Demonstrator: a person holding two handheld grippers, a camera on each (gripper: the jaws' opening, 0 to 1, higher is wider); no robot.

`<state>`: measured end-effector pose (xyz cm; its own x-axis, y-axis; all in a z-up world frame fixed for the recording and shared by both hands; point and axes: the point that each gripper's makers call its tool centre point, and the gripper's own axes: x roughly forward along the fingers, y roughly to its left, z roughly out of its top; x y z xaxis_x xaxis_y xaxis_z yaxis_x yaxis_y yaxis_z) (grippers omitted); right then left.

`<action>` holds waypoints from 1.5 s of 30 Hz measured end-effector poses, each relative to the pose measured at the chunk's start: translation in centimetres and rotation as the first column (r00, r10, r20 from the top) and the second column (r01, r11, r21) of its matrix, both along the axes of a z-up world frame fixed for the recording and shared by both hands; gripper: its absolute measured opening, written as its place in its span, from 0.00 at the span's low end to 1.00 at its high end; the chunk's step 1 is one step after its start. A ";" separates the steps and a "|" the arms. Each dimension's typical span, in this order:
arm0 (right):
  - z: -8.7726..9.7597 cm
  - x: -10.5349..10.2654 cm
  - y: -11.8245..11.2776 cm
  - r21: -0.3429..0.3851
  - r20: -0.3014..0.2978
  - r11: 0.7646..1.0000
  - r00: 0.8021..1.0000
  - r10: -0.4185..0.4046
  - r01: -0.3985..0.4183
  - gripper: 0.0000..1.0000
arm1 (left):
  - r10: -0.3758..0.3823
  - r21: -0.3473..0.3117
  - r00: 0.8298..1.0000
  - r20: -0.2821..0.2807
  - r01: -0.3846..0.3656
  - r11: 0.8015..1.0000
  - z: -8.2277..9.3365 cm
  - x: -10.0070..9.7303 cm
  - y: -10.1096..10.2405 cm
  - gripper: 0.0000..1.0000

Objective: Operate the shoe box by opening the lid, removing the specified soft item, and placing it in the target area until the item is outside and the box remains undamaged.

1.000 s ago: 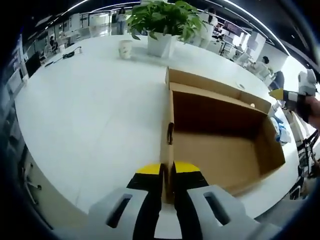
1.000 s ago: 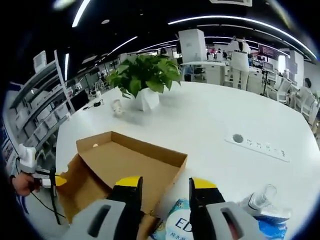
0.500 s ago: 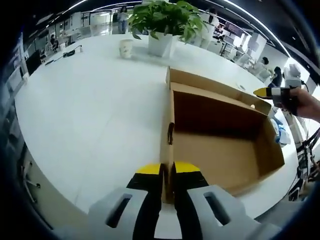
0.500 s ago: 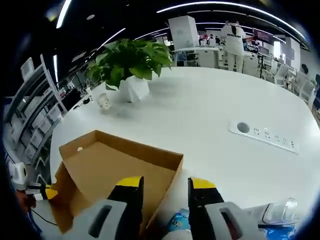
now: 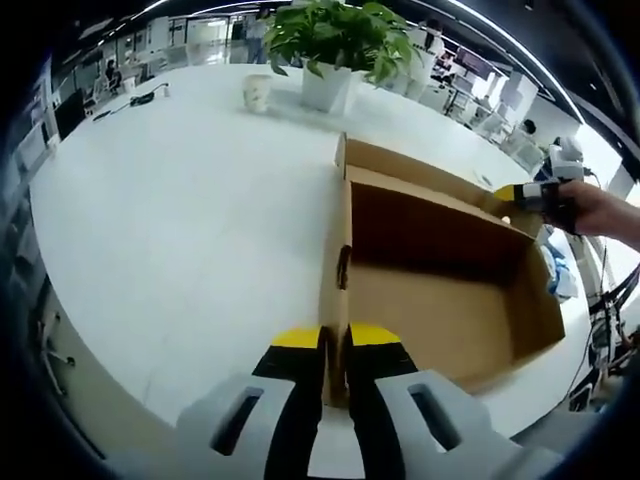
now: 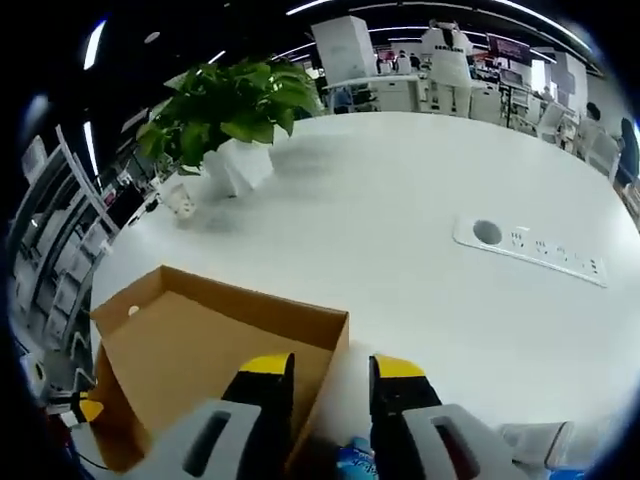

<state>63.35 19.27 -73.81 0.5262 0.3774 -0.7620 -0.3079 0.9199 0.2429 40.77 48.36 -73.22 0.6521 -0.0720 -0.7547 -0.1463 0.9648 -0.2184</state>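
1. The left gripper is clamped shut on the near side wall of the open brown cardboard shoe box, presumably to steady it.
2. The right gripper, jaws parted and holding nothing, straddles the box's far wall.
3. The soft blue packaged item lies just below its fingertips, outside the box on the white table.

1. The open brown cardboard shoe box is set on the round white table.
2. Behind it, a leafy potted plant and a paper cup are placed, the cup to the left.
3. A white power strip is set into the table right of the box.
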 end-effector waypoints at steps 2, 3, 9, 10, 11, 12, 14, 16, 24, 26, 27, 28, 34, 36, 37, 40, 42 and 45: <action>-0.3 0.2 0.1 -0.006 -0.010 1.000 1.000 -0.003 0.003 0.24 | 0.003 -0.003 1.000 0.000 -0.003 1.000 0.0 0.0 0.0 0.07; -0.4 0.3 0.2 -0.010 -0.017 1.000 1.000 -0.003 0.003 0.23 | 0.003 -0.003 1.000 0.000 -0.003 1.000 0.0 0.0 0.0 0.07; -0.6 0.6 0.4 -0.039 -0.014 0.999 1.000 -0.021 0.020 0.02 | 0.002 -0.003 1.000 0.002 -0.002 1.000 0.0 0.1 -0.1 0.07; -0.7 0.5 0.2 -0.040 -0.027 0.998 0.999 -0.039 0.038 0.02 | 0.000 -0.002 1.000 0.002 0.000 1.000 0.0 0.1 -0.1 0.06; -0.8 0.6 0.3 -0.040 -0.030 0.999 0.999 -0.037 0.036 0.02 | -0.002 0.000 1.000 0.002 0.002 1.000 0.0 0.1 -0.1 0.06; -0.8 0.6 0.2 -0.046 -0.034 0.998 0.999 -0.036 0.035 0.01 | -0.004 0.002 1.000 0.003 0.004 1.000 0.0 0.1 -0.1 0.06; -0.8 0.6 0.2 -0.051 -0.036 0.998 0.998 -0.042 0.040 0.01 | -0.005 0.003 1.000 0.004 0.005 1.000 0.0 0.1 -0.1 0.06; -0.6 0.5 0.0 -0.059 -0.033 0.997 0.999 -0.043 0.041 0.00 | -0.007 0.006 1.000 0.003 0.007 1.000 0.0 0.2 -0.1 0.06; 0.2 0.5 -0.2 -0.071 -0.016 0.996 0.999 -0.051 0.050 0.00 | -0.021 0.018 1.000 0.004 0.021 1.000 0.0 0.2 -0.1 0.06; 0.6 0.6 -0.2 -0.072 -0.011 0.996 0.999 -0.049 0.048 0.00 | -0.021 0.022 1.000 0.004 0.021 1.000 0.0 0.2 -0.1 0.06; 0.8 0.7 -0.3 -0.072 -0.007 0.996 0.999 -0.048 0.047 0.00 | -0.021 0.024 1.000 0.004 0.021 0.999 0.0 0.3 -0.1 0.06; 1.1 0.8 -0.3 -0.069 -0.004 0.996 0.999 -0.049 0.048 0.00 | -0.023 0.027 1.000 0.004 0.023 0.999 0.0 0.2 -0.2 0.06; 2.7 0.6 -0.3 -0.063 0.024 0.997 0.999 -0.048 0.049 0.00 | -0.038 0.046 0.999 0.005 0.038 0.998 0.0 0.2 -0.1 0.06; 3.3 0.6 -0.4 -0.061 0.034 0.997 0.998 -0.049 0.051 0.00 | -0.039 0.049 0.999 0.003 0.039 0.998 0.0 0.2 -0.1 0.06; 3.5 0.5 -0.4 -0.062 0.038 0.997 0.998 -0.048 0.051 0.00 | -0.039 0.051 0.999 0.003 0.039 0.998 0.0 0.2 -0.1 0.06; 4.6 0.6 -0.5 -0.048 0.059 0.997 0.997 -0.059 0.062 0.00 | -0.037 0.055 0.999 0.001 0.037 0.998 0.0 0.3 -0.1 0.05; 5.1 0.5 -0.5 -0.040 0.066 0.997 0.996 -0.064 0.066 0.00 | -0.038 0.058 0.999 0.000 0.038 0.998 0.0 0.3 -0.1 0.05; 6.1 0.3 -0.4 -0.042 0.088 0.997 0.995 -0.057 0.061 0.00 | -0.038 0.061 0.999 0.001 0.038 0.997 0.0 0.3 -0.1 0.05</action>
<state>63.70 18.89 -67.66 0.6113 0.3107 -0.7279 -0.2712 0.9463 0.1762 41.05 48.28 -73.26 0.6511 -0.0507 -0.7573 -0.1087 0.9813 -0.1591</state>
